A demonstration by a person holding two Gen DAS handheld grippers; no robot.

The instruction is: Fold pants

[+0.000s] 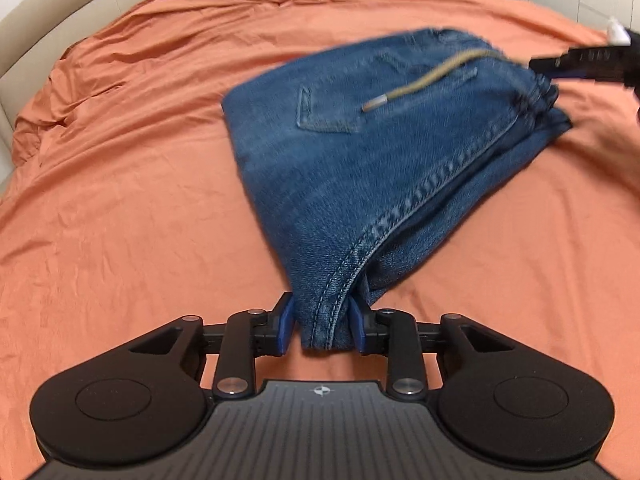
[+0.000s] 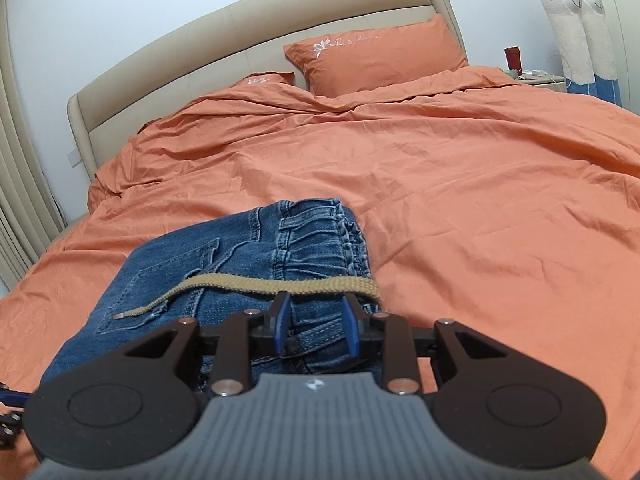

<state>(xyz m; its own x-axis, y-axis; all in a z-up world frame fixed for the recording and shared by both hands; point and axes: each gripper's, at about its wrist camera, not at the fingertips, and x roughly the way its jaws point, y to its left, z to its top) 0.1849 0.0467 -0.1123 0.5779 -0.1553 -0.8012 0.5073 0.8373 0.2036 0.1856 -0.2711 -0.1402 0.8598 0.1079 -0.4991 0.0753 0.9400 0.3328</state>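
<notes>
The left gripper [image 1: 322, 324] is pinching a jeans [image 1: 360, 152] corner. The right gripper [image 2: 316, 330] is clamping the waistband, its fingertips partly hiding in denim, motion-blurred.

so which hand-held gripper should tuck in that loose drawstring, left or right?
Right, probably. The right hand-held gripper grips the jeans at the waistband, with the tan drawstring lying just past its fingertips. The left hand-held gripper pinches the far folded end.
</notes>
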